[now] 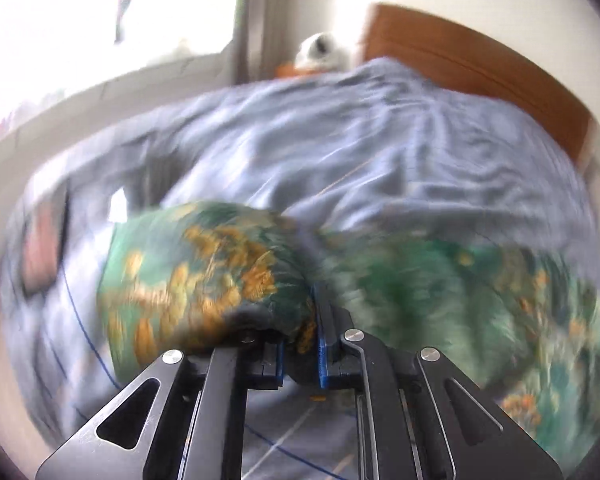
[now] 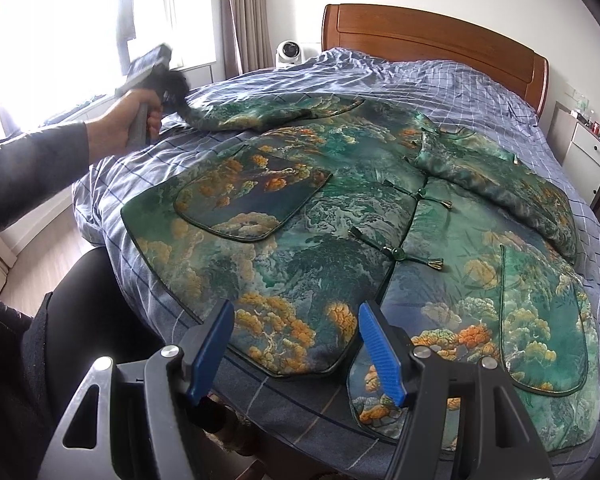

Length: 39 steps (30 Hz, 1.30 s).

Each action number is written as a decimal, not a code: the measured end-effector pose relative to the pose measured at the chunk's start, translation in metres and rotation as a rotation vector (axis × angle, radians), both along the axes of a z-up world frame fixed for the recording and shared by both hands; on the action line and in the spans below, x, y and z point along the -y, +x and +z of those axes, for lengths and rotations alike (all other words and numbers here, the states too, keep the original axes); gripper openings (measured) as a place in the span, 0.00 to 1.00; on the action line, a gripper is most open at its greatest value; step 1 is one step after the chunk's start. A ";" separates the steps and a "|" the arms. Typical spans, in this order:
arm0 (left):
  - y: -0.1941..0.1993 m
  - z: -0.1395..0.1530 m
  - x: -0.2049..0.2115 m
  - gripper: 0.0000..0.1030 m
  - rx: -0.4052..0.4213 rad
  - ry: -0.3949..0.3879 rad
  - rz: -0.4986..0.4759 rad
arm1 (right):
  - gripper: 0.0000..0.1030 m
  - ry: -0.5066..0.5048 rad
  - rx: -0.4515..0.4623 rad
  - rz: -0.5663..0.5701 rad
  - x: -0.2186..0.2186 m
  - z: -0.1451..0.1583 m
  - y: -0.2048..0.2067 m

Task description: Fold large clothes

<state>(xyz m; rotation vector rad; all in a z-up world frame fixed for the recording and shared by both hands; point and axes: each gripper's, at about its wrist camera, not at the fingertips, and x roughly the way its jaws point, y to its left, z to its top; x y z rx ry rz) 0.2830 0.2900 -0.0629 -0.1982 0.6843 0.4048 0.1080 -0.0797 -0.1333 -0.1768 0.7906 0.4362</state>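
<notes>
So our left hand (image 2: pixel 140 116) is stretched out over the far left side of the bed (image 2: pixel 500 92), sleeve (image 2: pixel 28 168) and all, holding the left gripper (image 1: pixel 300 320) angled down. Its jaws are pinched tight on the end of the jacket's left sleeve (image 1: pixel 204 276), fabric bunched right between the blue pads (image 1: pixel 323 364). The view there is pretty blurry.

Our right gripper (image 2: pixel 296 344) hangs over the near hem, fingers (image 2: pixel 380 352) spread about halfway with nothing in them. The green brocade jacket (image 2: pixel 320 216) lies flat, front up, on the checked duvet (image 2: pixel 260 88).
</notes>
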 end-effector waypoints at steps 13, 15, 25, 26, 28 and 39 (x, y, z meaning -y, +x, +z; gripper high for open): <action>-0.034 -0.008 0.299 0.97 -0.080 0.549 -0.781 | 0.64 0.039 0.030 -0.042 0.014 0.011 -0.003; -0.052 -0.029 0.316 0.97 -0.120 0.524 -0.843 | 0.64 0.050 0.042 -0.056 0.021 0.017 -0.003; -0.122 -0.044 0.260 0.97 -0.195 0.304 -0.720 | 0.64 0.287 -0.049 -0.130 0.093 0.056 0.104; -0.128 -0.041 0.251 0.97 -0.187 0.271 -0.697 | 0.65 0.354 -0.075 -0.129 0.096 0.056 0.125; -0.137 -0.035 0.237 0.97 -0.170 0.206 -0.661 | 0.64 0.460 -0.163 -0.134 0.096 0.047 0.169; -0.164 -0.042 0.194 0.97 -0.145 0.043 -0.594 | 0.25 0.567 -0.495 -0.280 0.052 -0.041 0.298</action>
